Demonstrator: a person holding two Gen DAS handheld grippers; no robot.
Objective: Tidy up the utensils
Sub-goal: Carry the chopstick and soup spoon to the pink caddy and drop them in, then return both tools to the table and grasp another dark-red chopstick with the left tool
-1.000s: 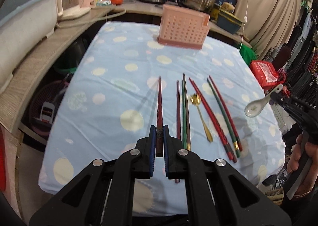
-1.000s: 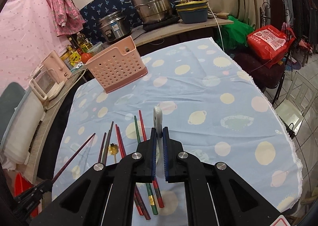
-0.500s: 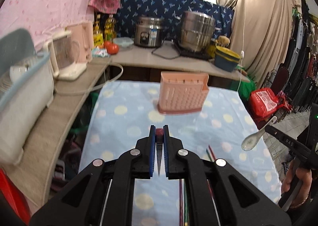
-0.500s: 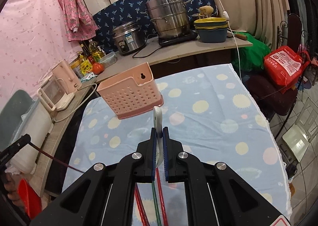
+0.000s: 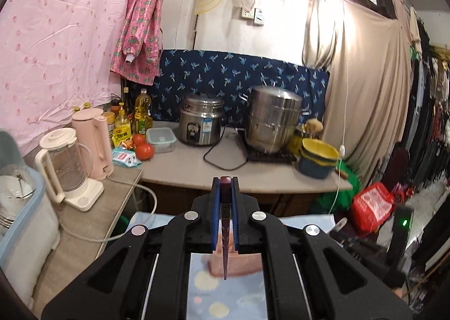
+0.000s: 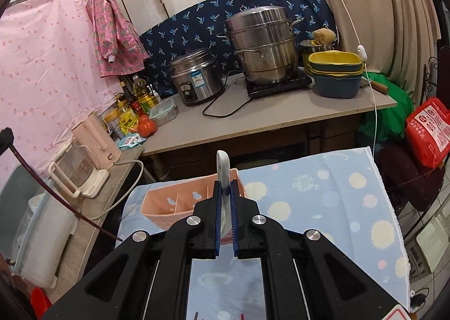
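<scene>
I have both grippers loaded and raised above the pink caddy. My left gripper (image 5: 224,216) is clamped on a dark red chopstick (image 5: 225,247), which hangs point-down through the lower centre of the left wrist frame, its tip over the pink caddy (image 5: 236,262) that shows only as a sliver between the arms. My right gripper (image 6: 224,216) is pinched tight on a white ceramic spoon (image 6: 223,171), handle sticking up at the centre of the right wrist frame and the bowl end mostly hidden between the pads. From that view the caddy (image 6: 174,204) sits just behind and below the fingers on the blue spotted surface (image 6: 323,207), and I can see dividers splitting it into compartments; which compartment each utensil is lined up with I cannot tell. The chopstick also shows as a dark slanting line at the left edge of that frame. My worry is the drop. The chopstick is held near its top end, so it can swing, catch the rim or a divider, and tip out onto the cloth or off the near edge. The spoon is glazed and held by narrow pads; if it twists as I lower it, it could slip early and strike the plastic wall, or nudge the light caddy backward. With both grippers converging on one small opening, they could also knock each other if I lower both at once.
</scene>
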